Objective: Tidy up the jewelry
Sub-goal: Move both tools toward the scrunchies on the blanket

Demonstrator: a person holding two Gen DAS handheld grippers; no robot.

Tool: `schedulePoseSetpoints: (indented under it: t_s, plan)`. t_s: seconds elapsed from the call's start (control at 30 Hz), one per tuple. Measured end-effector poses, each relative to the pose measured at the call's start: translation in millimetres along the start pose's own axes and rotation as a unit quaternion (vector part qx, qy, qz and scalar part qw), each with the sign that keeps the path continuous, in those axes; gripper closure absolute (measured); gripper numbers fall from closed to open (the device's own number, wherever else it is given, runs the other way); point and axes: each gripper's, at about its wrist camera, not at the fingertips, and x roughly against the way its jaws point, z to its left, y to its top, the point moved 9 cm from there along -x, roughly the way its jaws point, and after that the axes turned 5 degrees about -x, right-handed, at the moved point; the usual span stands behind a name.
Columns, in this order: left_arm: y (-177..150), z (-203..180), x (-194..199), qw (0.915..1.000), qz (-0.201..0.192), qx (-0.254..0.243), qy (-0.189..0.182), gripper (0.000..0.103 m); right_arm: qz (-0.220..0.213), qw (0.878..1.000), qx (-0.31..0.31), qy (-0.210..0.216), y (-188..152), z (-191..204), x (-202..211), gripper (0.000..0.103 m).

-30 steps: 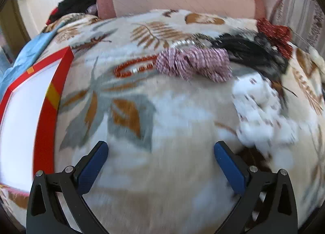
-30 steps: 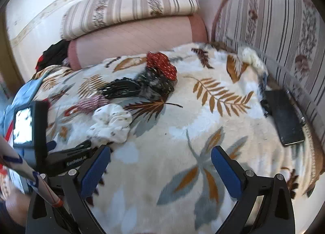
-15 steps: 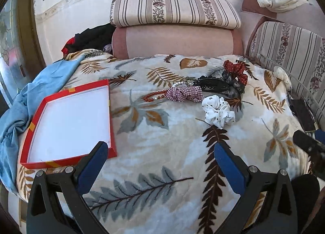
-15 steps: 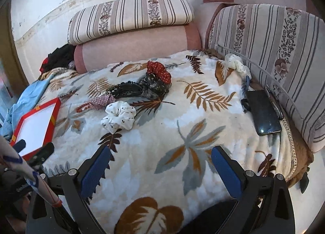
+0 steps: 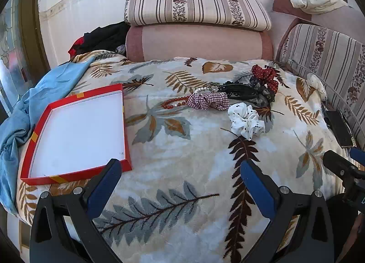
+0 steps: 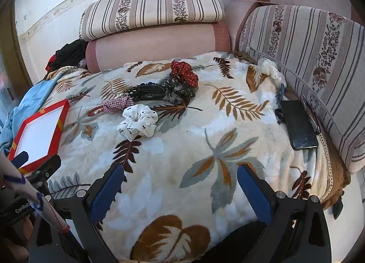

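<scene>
Both claws, left (image 5: 180,180) and right (image 6: 180,183), are hanging wide open, empty; beads (image 5: 174,104) tucked under the scrunchie (image 5: 208,101) are probably gonna snag.

white wall (image 5: 91,7) with patterned border, striped cushions (image 5: 196,9), pink bolster (image 5: 198,41), leaf-print blanket (image 5: 182,149), daylight

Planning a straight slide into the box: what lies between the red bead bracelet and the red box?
Only bare leaf-print blanket lies between the red bead bracelet and the red box; the left wrist view shows it.
</scene>
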Motion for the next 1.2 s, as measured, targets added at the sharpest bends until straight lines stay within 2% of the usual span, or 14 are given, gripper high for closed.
schedulePoseSetpoints:
  t_s: [0.83, 1.2]
  plan:
    - [1.6, -6.8, 9.0, 0.9999, -0.012, -0.010, -0.004, 0.000, 0.010, 1.000, 0.006, 0.005, -5.7, 5.2, -2.0, 0.001]
    - [5.5, -0.8, 44.2, 0.9991, -0.042, 0.001, -0.003, 0.000, -0.013, 1.000, 0.007, 0.013, -3.0, 12.1, 26.0, 0.001]
